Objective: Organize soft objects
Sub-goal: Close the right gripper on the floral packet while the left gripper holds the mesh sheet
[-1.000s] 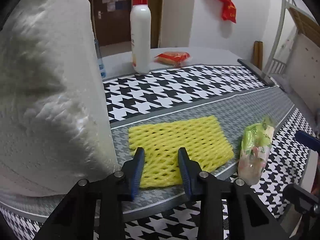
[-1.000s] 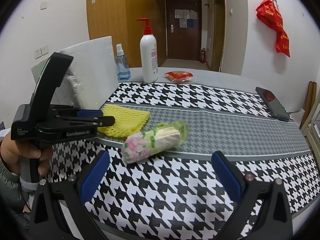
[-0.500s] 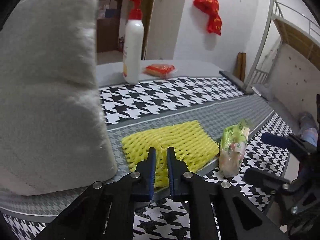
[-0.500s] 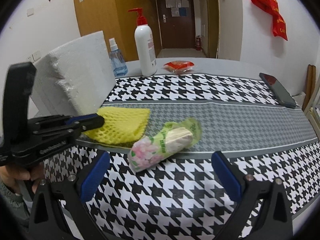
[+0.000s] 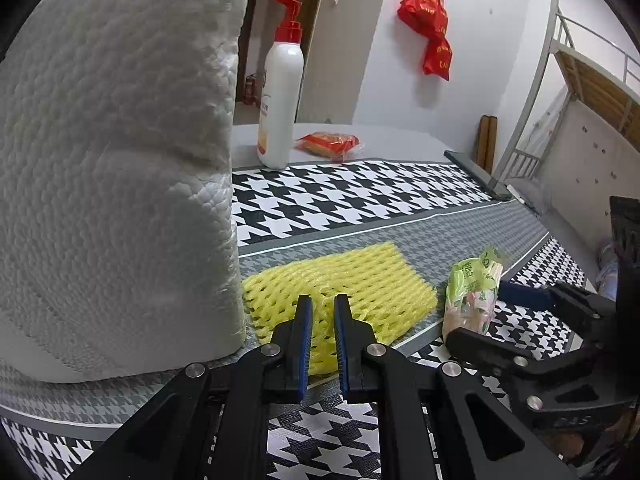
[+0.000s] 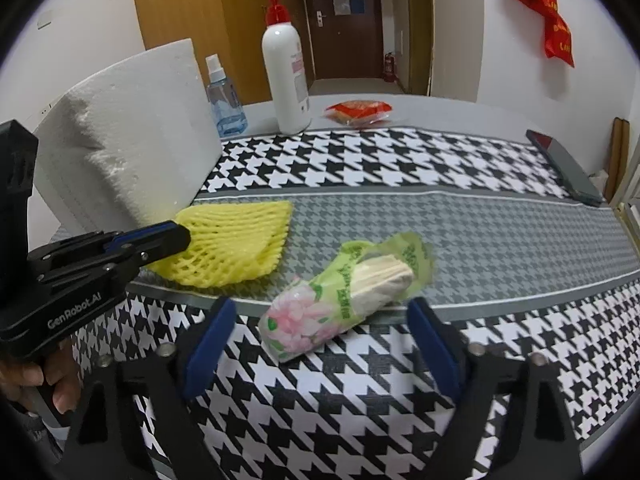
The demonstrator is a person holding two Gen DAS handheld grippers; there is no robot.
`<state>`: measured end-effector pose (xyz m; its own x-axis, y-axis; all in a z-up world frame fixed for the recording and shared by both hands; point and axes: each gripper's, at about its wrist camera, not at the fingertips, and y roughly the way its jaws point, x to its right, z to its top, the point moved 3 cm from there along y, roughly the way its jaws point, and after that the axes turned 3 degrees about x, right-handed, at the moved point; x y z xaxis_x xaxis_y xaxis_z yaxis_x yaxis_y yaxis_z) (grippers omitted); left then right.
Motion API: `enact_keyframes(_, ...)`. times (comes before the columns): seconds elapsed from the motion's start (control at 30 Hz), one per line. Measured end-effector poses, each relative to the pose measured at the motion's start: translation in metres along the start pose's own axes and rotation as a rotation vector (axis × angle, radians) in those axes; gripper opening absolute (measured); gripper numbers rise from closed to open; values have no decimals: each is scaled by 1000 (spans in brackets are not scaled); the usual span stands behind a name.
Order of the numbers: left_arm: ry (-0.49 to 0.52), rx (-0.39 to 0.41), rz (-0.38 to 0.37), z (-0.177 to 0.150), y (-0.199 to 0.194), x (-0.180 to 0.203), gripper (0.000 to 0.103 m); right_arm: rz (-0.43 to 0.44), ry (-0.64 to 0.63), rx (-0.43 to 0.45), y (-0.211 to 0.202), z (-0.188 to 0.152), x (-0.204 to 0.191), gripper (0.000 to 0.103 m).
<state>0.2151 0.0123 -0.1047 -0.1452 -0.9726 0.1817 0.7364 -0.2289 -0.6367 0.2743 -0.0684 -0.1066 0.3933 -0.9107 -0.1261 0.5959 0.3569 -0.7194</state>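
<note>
1. the yellow foam net sleeve (image 5: 340, 280) lies flat on the grey band of the table, low centre of the left wrist view, its left edge beside a tall white foam block (image 5: 116, 168).
2. the floral tissue pack (image 6: 340, 300) in green wrap lies just right of the sleeve, across the grey band's near edge.
3. the houndstooth tablecloth (image 6: 380, 160) covers the table; at the far edge stand a white pump bottle (image 6: 286, 76) and a blue spray bottle (image 6: 224, 96), with a red snack packet (image 6: 358, 111) to their right.
4. a red bag (image 5: 434, 38) hangs on the white wall, upper right.
5. the left gripper (image 5: 320, 304) is pinched narrow on the sleeve's near edge, bunching it.
6. the right gripper (image 6: 320, 312) is closing with the tissue pack between its blue pads, which do not yet touch it.
</note>
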Motion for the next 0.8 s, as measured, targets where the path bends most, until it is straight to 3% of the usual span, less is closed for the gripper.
enact_keyframes(0.27, -1, 2, 2, 0, -1, -2, 12, -5, 53, -18, -1, -6, 10, 45)
enact_keyframes(0.63, 10, 18, -8, 0, -5, 3, 12, -36, 73, 11, -18, -13, 30, 29)
enact_keyframes(0.8, 20, 28, -15, 0, -7, 6, 12, -43, 58, 44, -32, -14, 32, 29)
